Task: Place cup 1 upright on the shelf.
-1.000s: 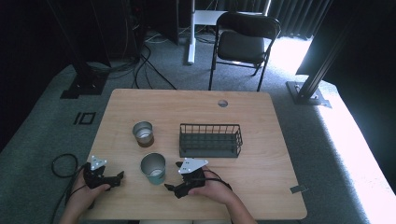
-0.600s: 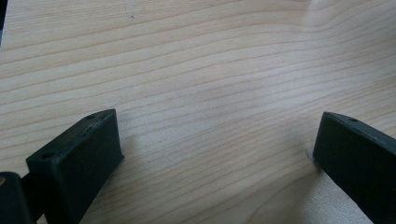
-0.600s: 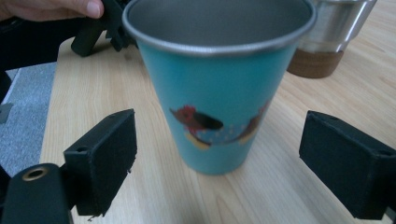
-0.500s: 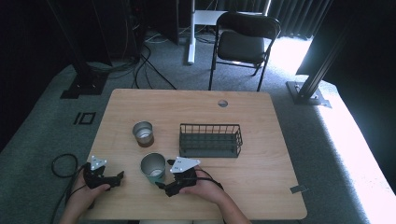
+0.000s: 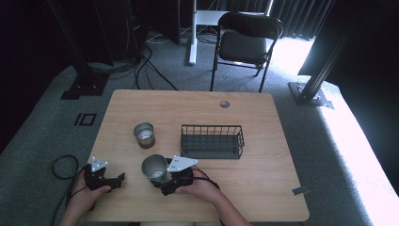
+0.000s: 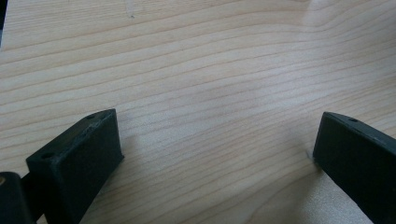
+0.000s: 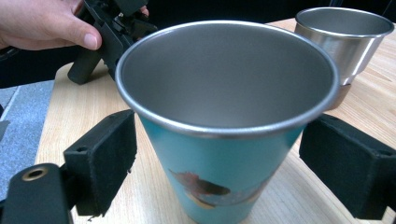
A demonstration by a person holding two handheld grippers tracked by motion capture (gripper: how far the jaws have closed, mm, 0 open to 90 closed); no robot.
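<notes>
Right gripper view shows the right tongs (image 7: 224, 172) have slid in around the teal steel cup (image 7: 226, 116), jaws apart, likely about to grasp, while the left tongs (image 6: 212, 154) rest apart on the counter (image 6: 210, 70).

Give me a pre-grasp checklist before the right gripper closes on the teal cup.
1. Teal cup sits between the right gripper jaws: ok.
2. Jaws open, gaps on both sides of the cup: ok.
3. Cup upright on the table: ok.
4. Second steel cup stands apart from the teal one: ok.
5. Left gripper open over bare wood, away from the cup: ok.
6. Whether the cup is empty to the bottom: cannot tell.
</notes>
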